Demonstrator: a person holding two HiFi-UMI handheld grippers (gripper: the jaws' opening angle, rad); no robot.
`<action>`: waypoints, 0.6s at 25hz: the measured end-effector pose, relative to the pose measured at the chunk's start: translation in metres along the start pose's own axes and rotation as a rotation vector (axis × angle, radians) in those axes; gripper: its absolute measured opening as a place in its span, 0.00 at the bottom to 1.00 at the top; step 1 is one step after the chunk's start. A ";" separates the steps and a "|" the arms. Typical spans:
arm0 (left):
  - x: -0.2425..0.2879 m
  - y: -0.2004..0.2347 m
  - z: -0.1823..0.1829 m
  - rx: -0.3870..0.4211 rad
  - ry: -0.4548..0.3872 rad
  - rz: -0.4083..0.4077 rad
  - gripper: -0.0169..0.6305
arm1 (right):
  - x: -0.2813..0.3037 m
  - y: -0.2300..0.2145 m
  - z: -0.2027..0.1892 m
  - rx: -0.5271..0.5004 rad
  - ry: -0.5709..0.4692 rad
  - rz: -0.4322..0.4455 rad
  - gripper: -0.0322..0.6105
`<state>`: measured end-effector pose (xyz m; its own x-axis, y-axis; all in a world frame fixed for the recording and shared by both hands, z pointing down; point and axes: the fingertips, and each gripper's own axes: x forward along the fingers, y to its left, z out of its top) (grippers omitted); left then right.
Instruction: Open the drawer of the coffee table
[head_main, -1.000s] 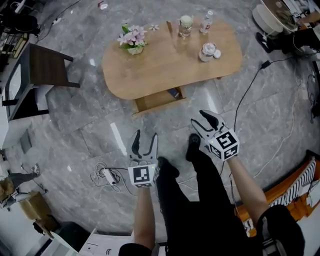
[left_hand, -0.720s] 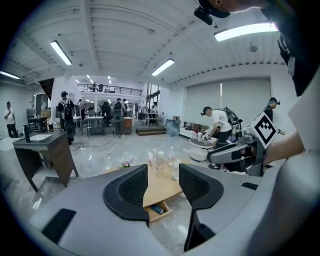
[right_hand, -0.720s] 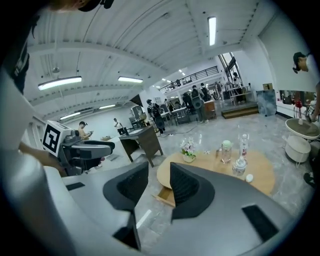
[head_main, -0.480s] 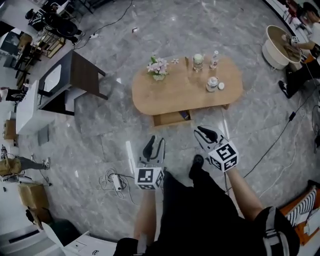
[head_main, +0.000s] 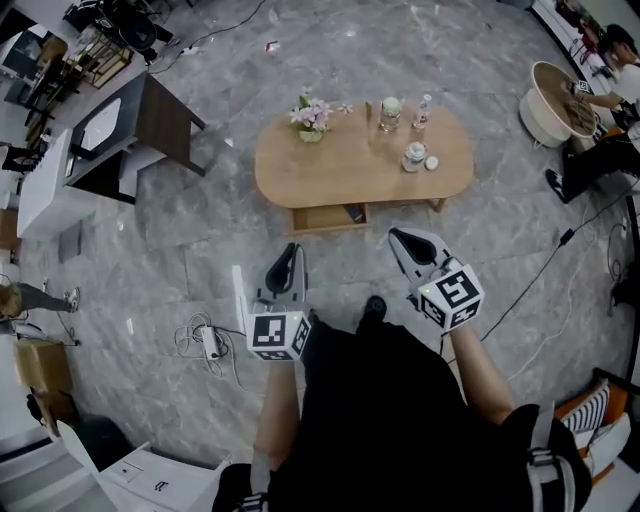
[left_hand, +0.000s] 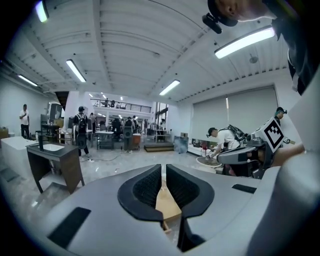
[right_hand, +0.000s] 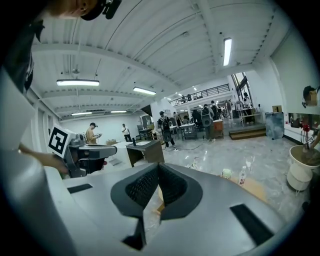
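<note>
the drawer (head_main: 322, 217) stands pulled out under the coffee table (head_main: 340, 170), well ahead of us. our left gripper (head_main: 289, 255) is closing its jaws on nothing; the right gripper (head_main: 402, 240) has them together, empty. stepping in carelessly, we might bump the drawer closed again.

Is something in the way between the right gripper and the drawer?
No, nothing visible. Only bare floor lies between the shut, empty right gripper and the drawer, which stands partly open under the coffee table.
</note>
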<state>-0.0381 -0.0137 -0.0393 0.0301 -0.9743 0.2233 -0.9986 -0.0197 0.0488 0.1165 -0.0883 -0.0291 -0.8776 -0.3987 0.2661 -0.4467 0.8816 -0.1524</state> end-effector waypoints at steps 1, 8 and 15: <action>-0.003 0.001 0.003 0.001 -0.007 -0.003 0.09 | -0.001 0.003 0.005 0.005 -0.011 0.003 0.07; -0.024 0.018 0.019 0.036 -0.031 -0.030 0.05 | 0.008 0.031 0.029 0.051 -0.064 0.025 0.07; -0.040 0.044 0.025 0.020 -0.050 -0.065 0.05 | 0.019 0.060 0.029 -0.002 -0.076 0.009 0.07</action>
<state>-0.0840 0.0185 -0.0702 0.0934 -0.9807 0.1718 -0.9953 -0.0875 0.0418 0.0679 -0.0509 -0.0610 -0.8924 -0.4088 0.1913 -0.4384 0.8857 -0.1526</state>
